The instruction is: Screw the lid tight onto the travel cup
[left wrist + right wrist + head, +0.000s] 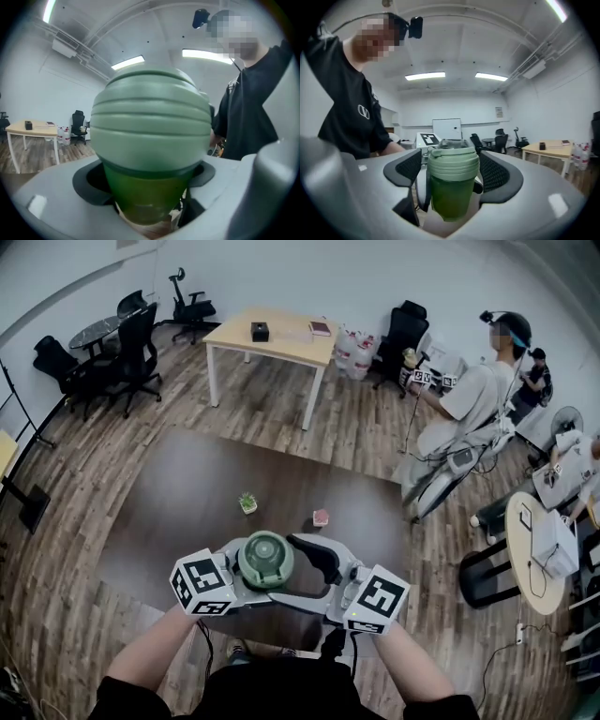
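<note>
A travel cup with a see-through green body [147, 187] and a ribbed pale green lid [265, 559] is held up close in front of the person, over the near edge of the dark table [187, 512]. My left gripper [267, 576] is shut on the cup's body below the lid, which fills the left gripper view [150, 126]. My right gripper [286, 566] comes in from the right. Its black pads sit on either side of the lid [453, 164] and close on it. The cup stands upright in the right gripper view [451, 197].
A small potted plant [247, 503] and a small pink thing [321, 517] stand on the dark table beyond the cup. Farther off are a light wooden table [272, 338], black office chairs [131, 352], a seated person [469, 399] and a round white table [539, 554].
</note>
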`<action>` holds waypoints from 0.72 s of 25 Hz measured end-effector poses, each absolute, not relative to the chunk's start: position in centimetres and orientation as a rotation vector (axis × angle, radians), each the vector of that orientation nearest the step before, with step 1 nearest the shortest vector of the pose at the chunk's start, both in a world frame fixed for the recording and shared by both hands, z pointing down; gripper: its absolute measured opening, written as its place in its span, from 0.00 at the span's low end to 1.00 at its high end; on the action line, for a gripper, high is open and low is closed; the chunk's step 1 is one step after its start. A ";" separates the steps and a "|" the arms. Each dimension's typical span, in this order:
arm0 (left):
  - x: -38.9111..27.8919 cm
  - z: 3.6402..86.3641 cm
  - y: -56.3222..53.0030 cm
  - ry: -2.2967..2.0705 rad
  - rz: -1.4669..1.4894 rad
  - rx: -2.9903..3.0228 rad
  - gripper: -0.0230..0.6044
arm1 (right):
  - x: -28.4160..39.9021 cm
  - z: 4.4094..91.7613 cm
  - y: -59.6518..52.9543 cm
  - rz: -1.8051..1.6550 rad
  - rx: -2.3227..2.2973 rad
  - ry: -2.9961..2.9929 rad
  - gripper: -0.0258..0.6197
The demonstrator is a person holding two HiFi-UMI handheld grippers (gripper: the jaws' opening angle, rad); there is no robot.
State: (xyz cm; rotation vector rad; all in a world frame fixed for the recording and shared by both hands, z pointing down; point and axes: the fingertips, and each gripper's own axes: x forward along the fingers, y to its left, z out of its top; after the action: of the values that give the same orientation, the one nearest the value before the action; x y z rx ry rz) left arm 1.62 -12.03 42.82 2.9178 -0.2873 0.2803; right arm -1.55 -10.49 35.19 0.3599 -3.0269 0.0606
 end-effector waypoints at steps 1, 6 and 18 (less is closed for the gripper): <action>1.6 42.7 -11.4 -0.224 0.310 2.945 0.70 | -1.3 34.9 -10.1 0.022 0.253 -3.034 0.63; 1.7 43.0 -9.7 -0.131 0.489 3.047 0.70 | -1.8 34.3 -8.9 -0.044 -0.052 -3.013 0.64; 0.8 42.3 -14.1 -0.548 0.297 2.876 0.70 | -2.5 33.7 -11.6 0.037 0.934 -3.026 0.58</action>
State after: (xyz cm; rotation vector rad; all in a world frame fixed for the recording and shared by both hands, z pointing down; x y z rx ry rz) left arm 0.76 -14.09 42.34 2.8760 -0.5482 0.2974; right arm -2.54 -11.61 33.73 0.9344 -3.0263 0.0373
